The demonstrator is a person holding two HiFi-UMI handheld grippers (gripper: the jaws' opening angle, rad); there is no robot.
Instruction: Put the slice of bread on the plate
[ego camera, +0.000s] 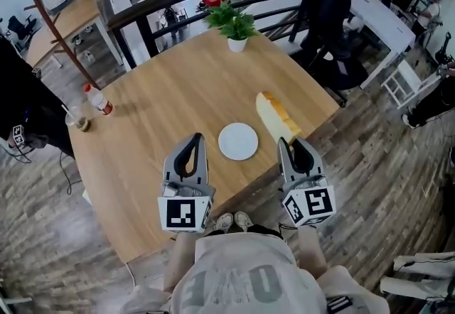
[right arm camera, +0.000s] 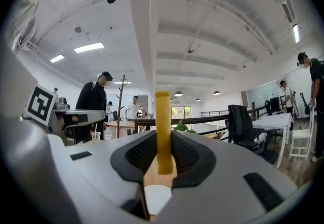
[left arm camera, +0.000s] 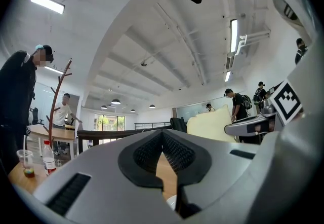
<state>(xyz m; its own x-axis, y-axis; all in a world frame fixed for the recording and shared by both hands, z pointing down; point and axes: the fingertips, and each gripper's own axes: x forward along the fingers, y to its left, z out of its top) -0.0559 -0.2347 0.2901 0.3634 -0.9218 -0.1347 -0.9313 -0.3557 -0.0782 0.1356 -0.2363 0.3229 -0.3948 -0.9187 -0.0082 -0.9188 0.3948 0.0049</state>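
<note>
Right of the plate [ego camera: 238, 141], the right gripper [ego camera: 291, 142] pinches the slice of bread [ego camera: 276, 115] (upright, edge-on); left of it, the left gripper [ego camera: 197, 137] is closed, empty.

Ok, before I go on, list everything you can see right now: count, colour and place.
table: one, light wood, middle of the head view
plate: one, white, on the table between the grippers
slice of bread: one, pale yellow, on edge, right of the plate
potted plant: one, green in a white pot, far table edge
bottle: one, clear with red cap, table's left edge
cup: one, clear, beside the bottle
chair: one, black, beyond the table's right corner
left gripper: grey, shut, nothing held
right gripper: grey, shut on the slice of bread
</note>
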